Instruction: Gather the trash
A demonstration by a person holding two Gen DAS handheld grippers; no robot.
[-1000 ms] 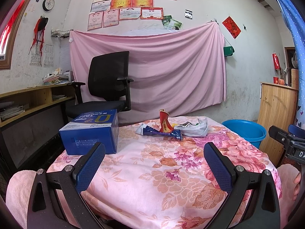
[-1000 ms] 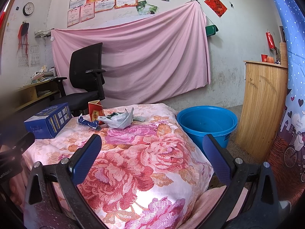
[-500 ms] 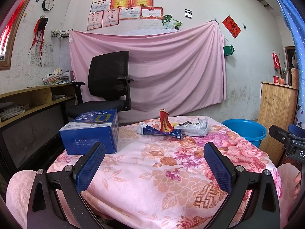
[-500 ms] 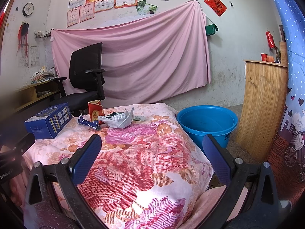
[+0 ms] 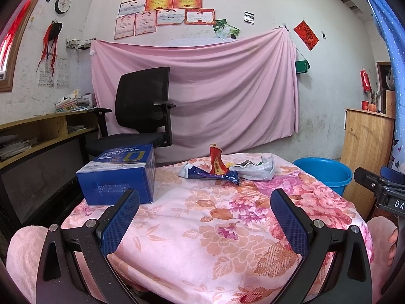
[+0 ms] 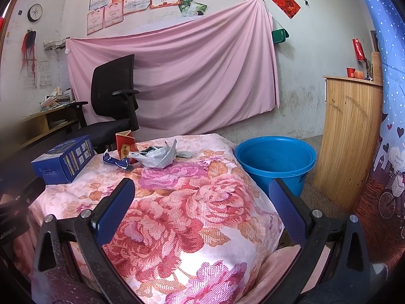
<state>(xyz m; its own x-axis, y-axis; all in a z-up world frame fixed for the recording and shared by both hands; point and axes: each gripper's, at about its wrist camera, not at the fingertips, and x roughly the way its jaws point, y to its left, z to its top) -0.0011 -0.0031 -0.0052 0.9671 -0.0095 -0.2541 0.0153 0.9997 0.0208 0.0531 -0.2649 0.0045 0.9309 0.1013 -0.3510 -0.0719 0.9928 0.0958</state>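
Left wrist view shows nothing shifted from a second ago: my left tool (image 5: 205, 202) hangs in the same spot over the near edge of the bench draped in a pink floral cloth (image 5: 202, 228), its blue-padded fingers spread wide and holding nothing. My right tool (image 6: 201, 192) is just as it was, wide apart and empty, low at the bench's right corner.

The trash sits untouched near the far edge: a dark blue foil wrapper (image 5: 212, 173) lying flat, a red crumpled paper carton (image 5: 217, 163) standing just behind it and touching it, and a crumpled white-and-grey plastic bag (image 5: 258, 168) beside them to the right. A blue cardboard box (image 5: 119, 177) rests at the left, apart from the pile. The round blue plastic tub (image 6: 274, 162) stands on the floor just beside the bench's right side, and looks empty.

So, as I judge it, collecting has not begun; every piece lies well ahead of both tools, and the first reach forward is the step in hand.
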